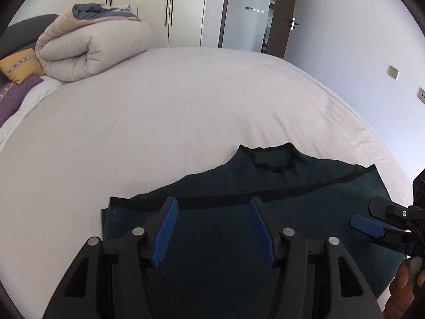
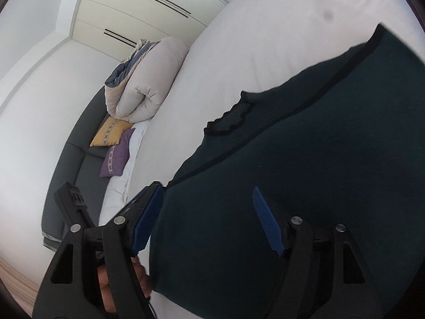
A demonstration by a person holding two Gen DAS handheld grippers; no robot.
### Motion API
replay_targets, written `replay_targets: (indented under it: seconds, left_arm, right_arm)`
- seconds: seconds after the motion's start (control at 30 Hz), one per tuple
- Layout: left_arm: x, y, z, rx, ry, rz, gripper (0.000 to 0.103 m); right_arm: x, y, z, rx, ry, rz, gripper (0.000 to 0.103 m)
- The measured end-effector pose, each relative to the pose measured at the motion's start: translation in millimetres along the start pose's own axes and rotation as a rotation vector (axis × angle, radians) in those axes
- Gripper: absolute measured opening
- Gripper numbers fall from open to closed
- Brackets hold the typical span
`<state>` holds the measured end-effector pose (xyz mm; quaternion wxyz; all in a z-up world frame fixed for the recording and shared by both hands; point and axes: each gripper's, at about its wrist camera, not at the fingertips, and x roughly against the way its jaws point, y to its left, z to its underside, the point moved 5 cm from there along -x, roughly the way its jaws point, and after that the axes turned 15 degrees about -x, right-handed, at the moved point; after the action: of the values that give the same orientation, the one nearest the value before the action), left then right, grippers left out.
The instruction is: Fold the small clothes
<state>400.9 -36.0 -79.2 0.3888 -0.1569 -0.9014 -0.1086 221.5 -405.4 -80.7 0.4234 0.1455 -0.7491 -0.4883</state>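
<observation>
A wide bed [image 1: 186, 101] with a pale, smooth sheet fills most of the room. At its head a rolled beige duvet [image 1: 90, 50] lies beside a yellow cushion [image 1: 20, 65] and a purple cushion [image 1: 13, 98], against a dark grey headboard [image 2: 79, 164]. Behind stand cream wardrobe doors [image 1: 154, 8] with dark vertical grooves. A brown-framed door [image 1: 289, 24] stands open beside a pale wall [image 1: 358, 40] with sockets. Soft daylight everywhere.

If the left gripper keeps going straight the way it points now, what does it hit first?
Probably the dark green sweater: the open left gripper aims low across its folded body toward the black trim band. Beyond the collar lies bare bed sheet. Height above the fabric is unclear.
</observation>
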Motion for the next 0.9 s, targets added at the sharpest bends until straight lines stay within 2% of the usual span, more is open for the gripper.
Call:
replay_targets:
  seconds: [0.07,0.1,0.13,0.17,0.2,0.23,0.3,0.37,0.4,0.5,0.6,0.7,0.8,0.9]
  left_arm:
    - [-24.1,14.2,12.2,0.027,0.054,-0.034,0.058]
    - [-32.3,23.4,23.3,0.049,0.072,-0.037,0.058]
    - [-34.2,32.8,36.5,0.086,0.055,-0.009,0.058]
    - [-30.3,40.6,43.1,0.125,0.007,0.033,0.056]
    - [-25.5,47.1,47.3,0.148,-0.009,0.041,0.056]
    - [-21.3,54.2,52.1,0.165,-0.007,0.024,0.056]
    - [-16.1,67.6,63.0,0.225,-0.031,0.047,0.056]
    - [-13.5,78.0,71.7,0.285,-0.047,0.075,0.044]
    - [-11.2,81.8,74.0,0.302,-0.05,0.081,0.041]
    - [-10.2,88.0,78.9,0.324,-0.06,0.094,0.037]
    - [-13.8,90.6,80.0,0.327,-0.062,0.099,0.037]
    - [-12.8,89.2,82.6,0.313,-0.059,0.084,0.036]
    - [-11.8,85.5,82.4,0.293,-0.057,0.067,0.036]
    - [-10.9,84.1,82.6,0.284,-0.056,0.057,0.036]
  right_arm:
    - [-21.7,-7.5,-7.5,-0.027,0.006,0.013,0.061]
    - [-27.0,-12.5,-15.3,-0.033,-0.001,0.021,0.051]
    - [-29.9,-17.3,-23.3,-0.033,-0.009,0.017,0.041]
    - [-29.7,-22.9,-33.8,-0.043,-0.017,0.009,0.038]
    - [-26.6,-31.0,-47.4,-0.063,-0.029,-0.005,0.032]
    - [-21.2,-37.6,-58.6,-0.085,-0.049,-0.023,0.031]
    - [-3.8,-54.3,-81.9,-0.138,-0.123,-0.036,0.028]
    - [15.1,-76.1,-105.7,-0.196,-0.202,-0.036,0.027]
    - [22.7,-85.2,-113.9,-0.225,-0.218,-0.057,0.022]
    - [50.6,-100.4,-128.4,-0.205,-0.315,-0.004,0.02]
    - [77.9,-123.8,-142.1,-0.281,-0.389,0.017,0.02]
    - [106.0,-129.5,-145.8,-0.321,-0.484,0.09,0.025]
    - [103.7,-95.3,-119.5,-0.264,-0.402,-0.011,0.026]
    - [65.3,-38.9,-69.9,-0.096,-0.233,-0.065,0.026]
